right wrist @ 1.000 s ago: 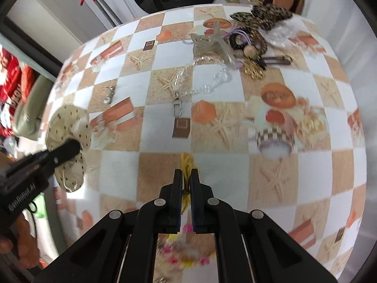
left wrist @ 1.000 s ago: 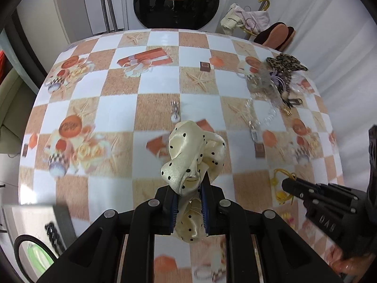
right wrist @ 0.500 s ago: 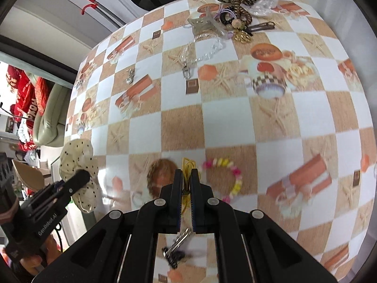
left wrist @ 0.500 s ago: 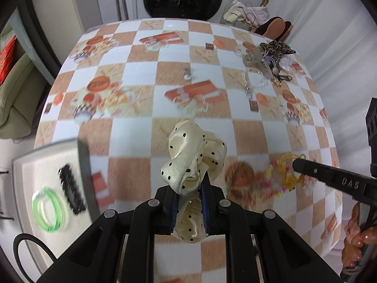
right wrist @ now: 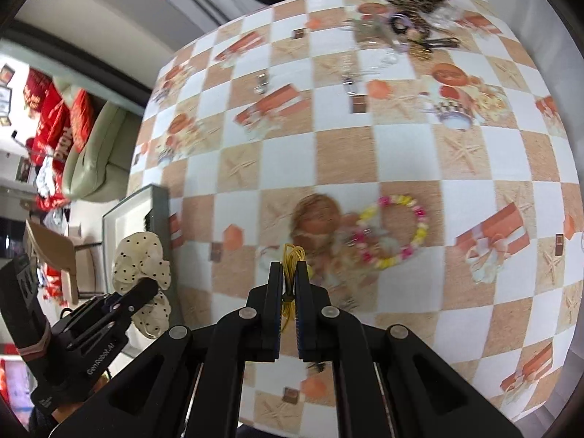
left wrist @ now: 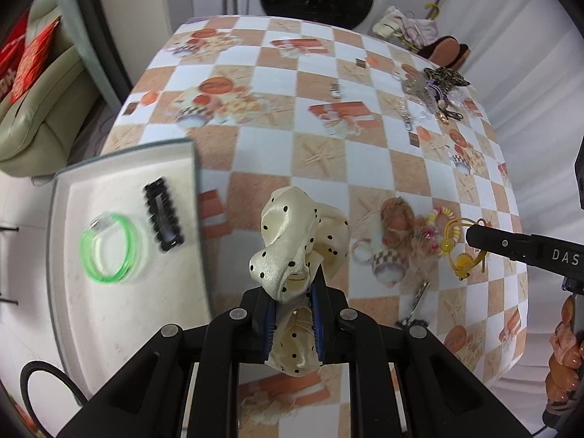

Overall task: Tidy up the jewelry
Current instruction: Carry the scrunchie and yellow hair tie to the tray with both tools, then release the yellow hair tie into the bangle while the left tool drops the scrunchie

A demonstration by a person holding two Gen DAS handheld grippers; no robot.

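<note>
My left gripper point(left wrist: 294, 284) is shut on a cream scrunchie with black dots point(left wrist: 292, 233), held above the table just right of a white tray point(left wrist: 120, 314). In the tray lie a green bangle point(left wrist: 113, 248) and a black hair clip point(left wrist: 162, 215). My right gripper point(right wrist: 288, 273) is shut on a yellow hair tie point(right wrist: 292, 255), which hangs from its tip point(left wrist: 460, 244) in the left wrist view. A pink and yellow bead bracelet point(right wrist: 394, 233) lies on the checked tablecloth beneath. The scrunchie point(right wrist: 140, 262) and left gripper point(right wrist: 146, 286) show at the left of the right wrist view.
A heap of hair accessories and chains point(left wrist: 434, 87) lies at the table's far right corner point(right wrist: 412, 25). A small metal charm point(left wrist: 334, 89) lies mid-table. A dark clip point(left wrist: 414, 310) rests near the front edge. A sofa with red cushions point(left wrist: 33, 84) stands left of the table.
Both grippers have drawn back toward the table's near side and risen, carrying the scrunchie and the yellow tie. The tray with bangle and clip has come into view at the left.
</note>
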